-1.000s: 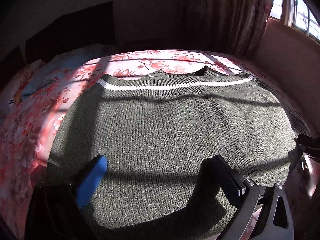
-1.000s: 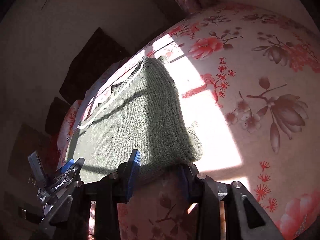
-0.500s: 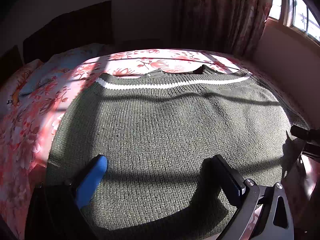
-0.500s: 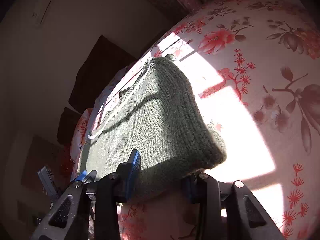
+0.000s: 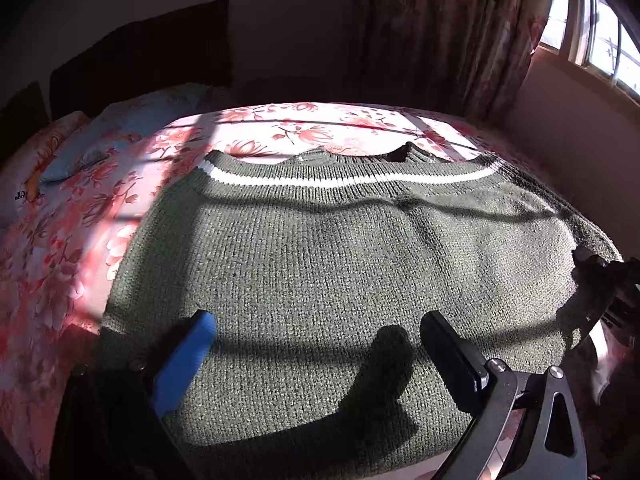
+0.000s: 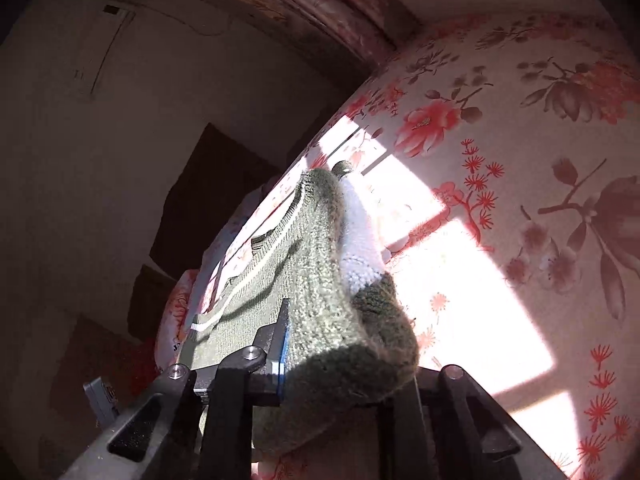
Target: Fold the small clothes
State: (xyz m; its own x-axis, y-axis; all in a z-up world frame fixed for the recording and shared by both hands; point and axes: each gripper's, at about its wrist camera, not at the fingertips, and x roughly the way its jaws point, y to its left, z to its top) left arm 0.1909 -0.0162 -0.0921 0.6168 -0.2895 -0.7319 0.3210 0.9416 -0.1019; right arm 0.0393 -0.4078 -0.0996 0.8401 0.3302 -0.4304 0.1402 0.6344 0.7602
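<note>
Just now the right tool (image 6: 344,364) closed, pinching the green sweater (image 6: 320,280); left tool (image 5: 320,344) spread.

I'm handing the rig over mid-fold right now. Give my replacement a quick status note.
Right gripper: jaws have just been closing, now clamped on the near right corner of the green sweater, bunched and raised.
Left gripper: open, over the near part of the sweater, holding nothing.
The rest of the sweater lies flat on the floral bedspread, white stripe at the far end.
Done: right corner gripped. Left: grip with the left, then fold.
</note>
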